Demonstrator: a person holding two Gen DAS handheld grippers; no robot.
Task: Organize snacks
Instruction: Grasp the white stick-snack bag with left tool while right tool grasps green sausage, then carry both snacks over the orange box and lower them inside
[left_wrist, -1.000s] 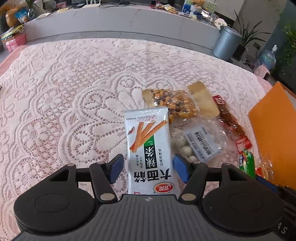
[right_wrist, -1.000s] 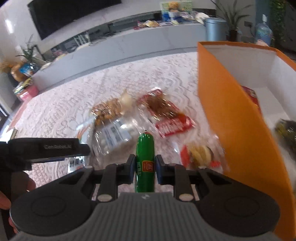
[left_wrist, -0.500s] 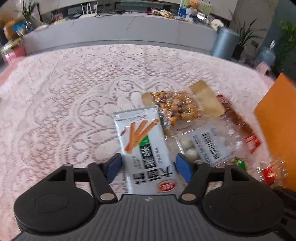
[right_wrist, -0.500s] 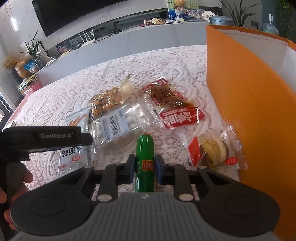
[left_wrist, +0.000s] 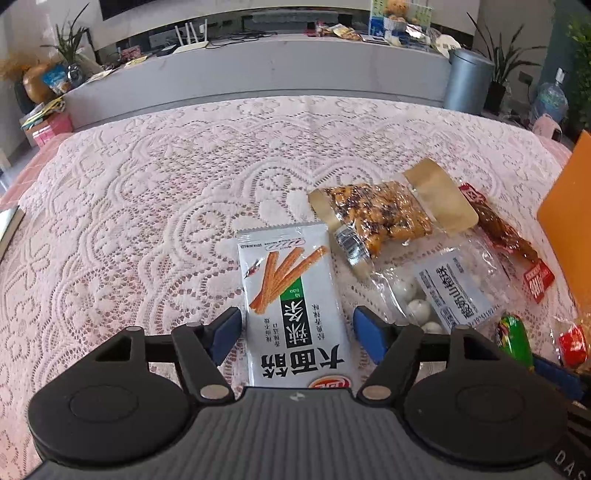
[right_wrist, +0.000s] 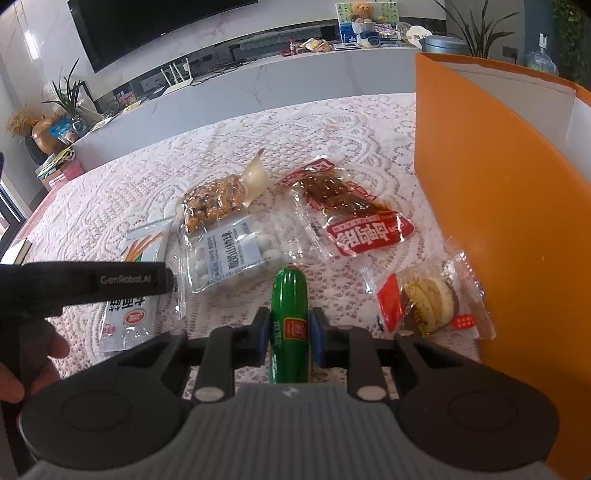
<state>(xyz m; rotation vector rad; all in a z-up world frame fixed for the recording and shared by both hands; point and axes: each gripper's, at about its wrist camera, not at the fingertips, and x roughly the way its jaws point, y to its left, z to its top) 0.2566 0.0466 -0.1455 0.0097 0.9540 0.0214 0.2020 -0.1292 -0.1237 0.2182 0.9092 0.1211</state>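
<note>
Between my left gripper's (left_wrist: 295, 330) opening pads lies the white snack packet (left_wrist: 291, 306), flat on the lace worktop (left_wrist: 147, 206), untouched, long axis running away from me. To its right, my right gripper (right_wrist: 289, 334) clamps the green sausage (right_wrist: 290, 317), angled down, beside the orange box (right_wrist: 491, 221).

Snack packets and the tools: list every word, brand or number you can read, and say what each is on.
"大面筋" and "辣条": white stick-snack packet, large print, upside down in the left wrist view.
"酸奶山楂球": label on the clear bag of white balls.
"GenRobot.AI": black body of the left tool.
"DAS": edge of the right tool, cut off.
Red packet, green sausage, cookie packet: print too blurred to read.
</note>
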